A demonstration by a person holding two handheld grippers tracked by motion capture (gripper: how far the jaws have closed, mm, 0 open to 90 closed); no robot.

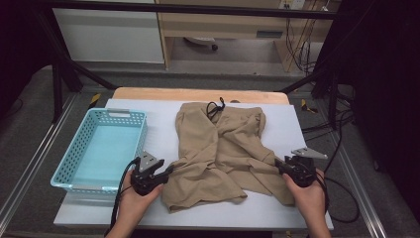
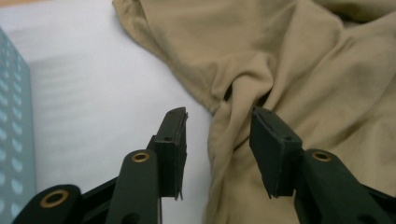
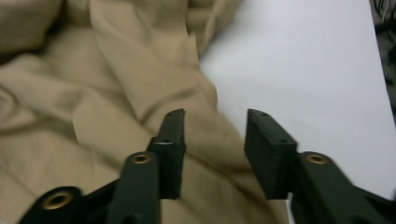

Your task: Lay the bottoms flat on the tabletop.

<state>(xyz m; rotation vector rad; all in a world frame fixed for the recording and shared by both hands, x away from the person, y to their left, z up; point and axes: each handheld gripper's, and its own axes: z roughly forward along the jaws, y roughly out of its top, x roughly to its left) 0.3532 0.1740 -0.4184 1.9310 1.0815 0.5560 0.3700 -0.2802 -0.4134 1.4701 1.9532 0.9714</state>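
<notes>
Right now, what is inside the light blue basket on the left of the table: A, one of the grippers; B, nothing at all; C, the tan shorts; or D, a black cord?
B: in the high view the light blue basket shows a bare bottom, while the tan shorts lie spread on the white table cover beside it.

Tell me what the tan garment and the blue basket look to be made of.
Garment: a soft, thin woven cloth, matte, likely cotton or a blend; it drapes in loose folds and bunches easily, with a dark drawstring at the far end. Basket: moulded plastic, slightly glossy, with stiff walls pierced in a regular grid of holes.
</notes>
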